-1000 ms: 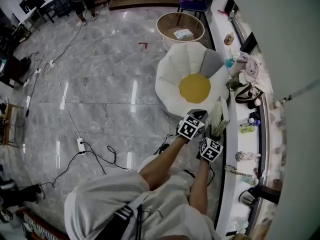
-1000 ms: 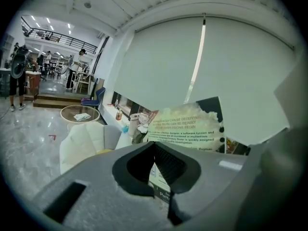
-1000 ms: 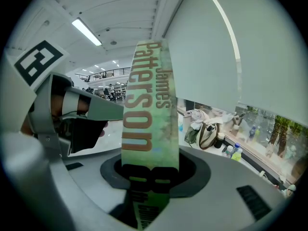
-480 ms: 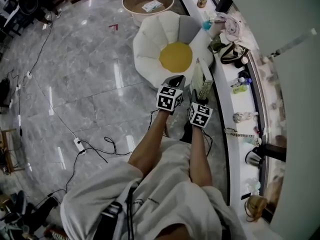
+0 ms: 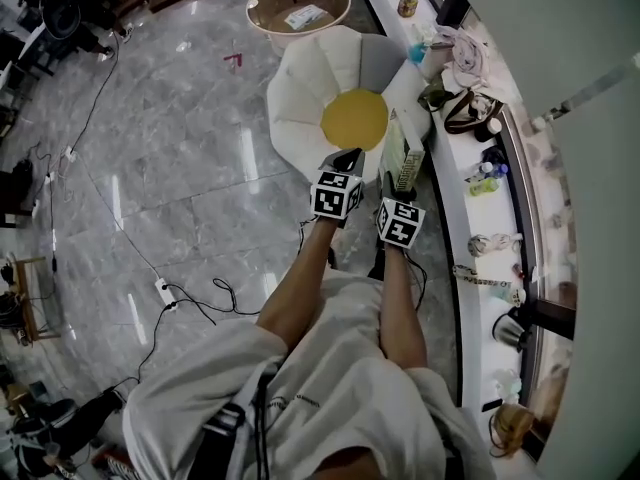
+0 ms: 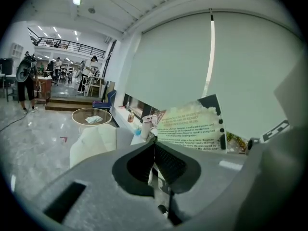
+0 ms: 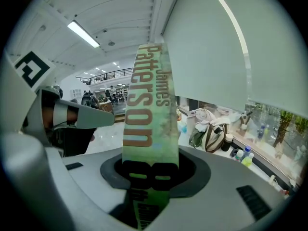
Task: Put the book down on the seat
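Note:
A white flower-shaped seat (image 5: 300, 98) with a yellow middle (image 5: 354, 118) stands on the marble floor just beyond both grippers. My right gripper (image 5: 401, 184) is shut on a green paperback book (image 5: 403, 151), holding it upright beside the seat's right edge. Its spine (image 7: 149, 114) rises straight out of the right gripper (image 7: 150, 171). The left gripper (image 5: 348, 160) hovers at the seat's near edge, left of the book, shut and holding nothing. In the left gripper view, the book's back cover (image 6: 192, 131) shows beyond the left gripper (image 6: 154, 144), with the seat (image 6: 96, 141) at the lower left.
A long white counter (image 5: 445, 218) runs along the window on the right, carrying a bag (image 5: 470, 113), bottles and cups. A round wooden table (image 5: 298, 13) stands behind the seat. Cables and a power strip (image 5: 165, 290) lie on the floor at left.
Both grippers and the book have come closer to the seat since a second ago. In the last half second they have hardly moved.

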A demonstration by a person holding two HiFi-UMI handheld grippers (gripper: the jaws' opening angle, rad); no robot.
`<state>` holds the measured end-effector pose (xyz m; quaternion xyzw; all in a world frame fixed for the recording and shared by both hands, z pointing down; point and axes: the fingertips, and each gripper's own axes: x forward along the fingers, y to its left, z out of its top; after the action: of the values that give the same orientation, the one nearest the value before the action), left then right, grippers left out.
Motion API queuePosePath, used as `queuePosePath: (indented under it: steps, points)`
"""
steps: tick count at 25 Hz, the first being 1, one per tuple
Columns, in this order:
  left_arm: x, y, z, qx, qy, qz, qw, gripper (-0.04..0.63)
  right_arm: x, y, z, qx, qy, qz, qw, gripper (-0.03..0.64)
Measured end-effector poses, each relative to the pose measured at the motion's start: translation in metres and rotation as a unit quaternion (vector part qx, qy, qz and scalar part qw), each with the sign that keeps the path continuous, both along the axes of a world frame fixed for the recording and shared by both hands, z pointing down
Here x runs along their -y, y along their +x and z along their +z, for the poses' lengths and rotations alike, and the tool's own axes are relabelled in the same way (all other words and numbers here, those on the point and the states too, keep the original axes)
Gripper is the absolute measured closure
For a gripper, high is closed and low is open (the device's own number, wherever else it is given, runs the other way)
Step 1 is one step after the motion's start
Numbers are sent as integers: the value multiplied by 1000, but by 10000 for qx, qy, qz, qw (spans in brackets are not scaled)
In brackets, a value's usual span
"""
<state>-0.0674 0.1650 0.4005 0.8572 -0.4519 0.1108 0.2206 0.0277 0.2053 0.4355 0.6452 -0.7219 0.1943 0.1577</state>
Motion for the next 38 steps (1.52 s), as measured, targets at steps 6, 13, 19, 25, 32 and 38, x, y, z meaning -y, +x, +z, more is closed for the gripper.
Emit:
queuePosePath:
  steps: [6,13,19,25,32,38]
  points:
    - [38,52,1,347,52,96,9993,586,50,48,-5,267,36,25,9996,459]
    - [90,79,-1,399,104,-214,9989,586,106,80,-9,336,89,-260,9991,459]
    - [132,72,-13,606,212,-530,9965,586,160,76,-13,591,67,-606,9964,459]
    - [159,49,-30,778,382,-1227,9887,586,191,49,-8,510,-28,-1413,9887,459]
    - [173,59,-25,711,416,-1888,9786,586,219,56,2,440,-176,-2052,9776,459]
    - [168,51,-11,736,206,-2343,9692,586,233,59,20,485,-417,-2374,9693,459]
